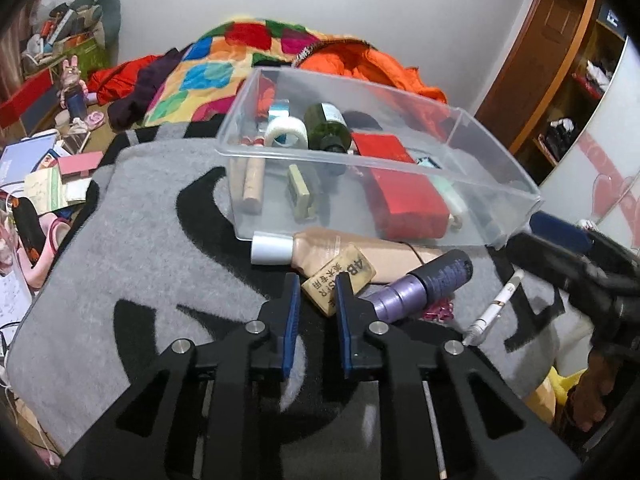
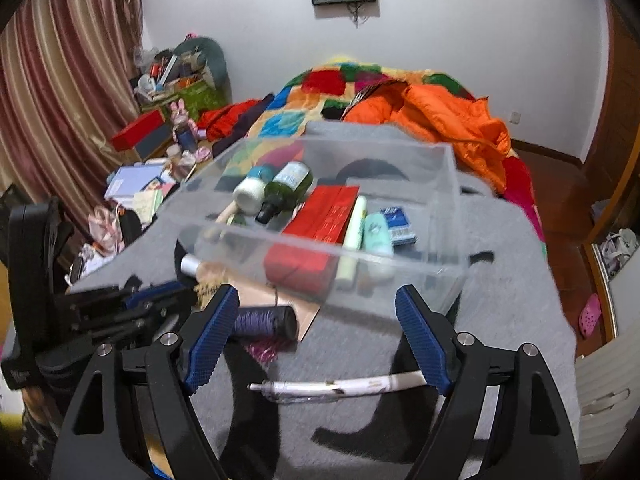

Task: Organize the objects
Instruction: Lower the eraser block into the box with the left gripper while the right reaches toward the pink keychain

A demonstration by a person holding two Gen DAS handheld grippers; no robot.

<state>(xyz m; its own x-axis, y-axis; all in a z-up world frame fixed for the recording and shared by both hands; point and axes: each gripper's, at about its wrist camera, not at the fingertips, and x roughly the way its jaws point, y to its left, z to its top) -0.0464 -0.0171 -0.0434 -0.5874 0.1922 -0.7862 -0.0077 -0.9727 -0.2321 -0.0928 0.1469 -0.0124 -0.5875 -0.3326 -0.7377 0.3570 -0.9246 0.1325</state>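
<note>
My left gripper (image 1: 318, 280) points down at a tan eraser (image 1: 356, 266) printed "4B" on the grey mat; the eraser's near end sits wedged between the two narrow-set blue pads. Behind the eraser lie a beige tube (image 1: 320, 246) with a white cap and a purple bottle (image 1: 424, 284). A clear plastic bin (image 1: 500, 148) beyond them holds a green bottle (image 1: 326, 126), a red box (image 1: 404, 196), a tape roll and other small items. My right gripper (image 2: 316, 292) stands wide open over a white pen (image 2: 336, 386), which lies crosswise between its fingers untouched.
The grey and black mat (image 1: 140, 220) covers the bed's near end. A patchwork quilt (image 1: 224, 64) and an orange jacket (image 2: 452, 120) are piled behind the bin. A cluttered side table (image 1: 40, 160) is at the left, a wooden wardrobe (image 1: 560, 80) at the right.
</note>
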